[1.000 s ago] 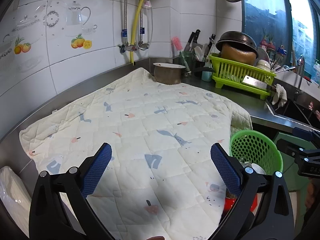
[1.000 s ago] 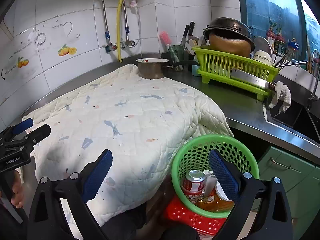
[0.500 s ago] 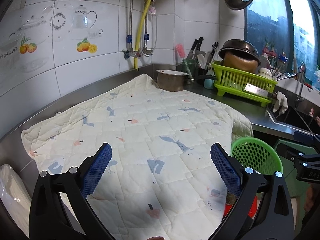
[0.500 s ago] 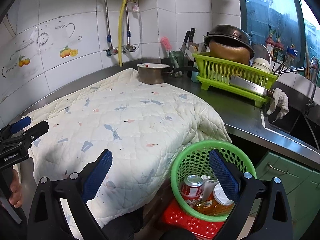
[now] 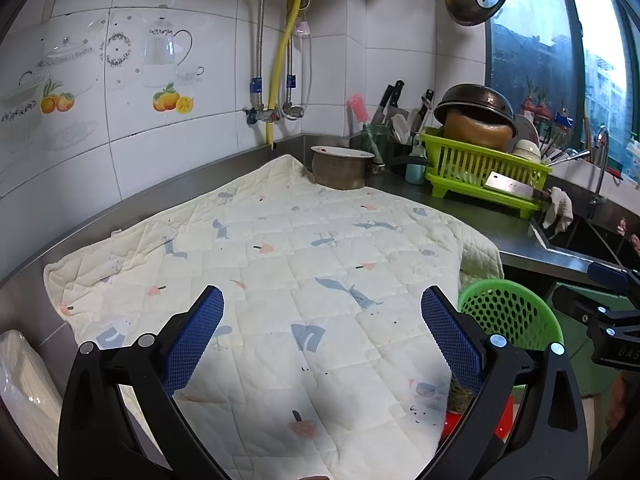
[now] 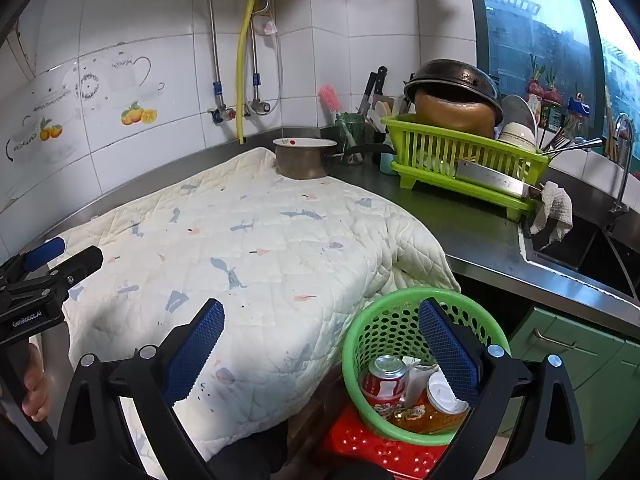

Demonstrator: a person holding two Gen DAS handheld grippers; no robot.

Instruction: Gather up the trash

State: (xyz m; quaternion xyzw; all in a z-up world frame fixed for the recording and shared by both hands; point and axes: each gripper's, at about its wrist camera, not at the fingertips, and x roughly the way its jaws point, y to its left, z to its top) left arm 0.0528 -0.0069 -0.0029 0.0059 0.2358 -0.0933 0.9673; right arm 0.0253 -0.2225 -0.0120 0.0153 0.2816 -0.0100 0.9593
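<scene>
A green perforated basket stands on a red stool below the counter's front edge; it also shows in the left wrist view. It holds a red soda can, a white-capped bottle of orange liquid and crumpled wrappers. My right gripper is open and empty, above and in front of the basket. My left gripper is open and empty over the quilted cloth that covers the counter.
A brown pot sits at the cloth's far corner. A green dish rack with a wok, bowls and a cleaver stands right of it, with the sink beyond. A plastic-wrapped white pack lies at the far left.
Both grippers have pulled back and tilted up a little, so more wall shows. Both stay open and empty.
</scene>
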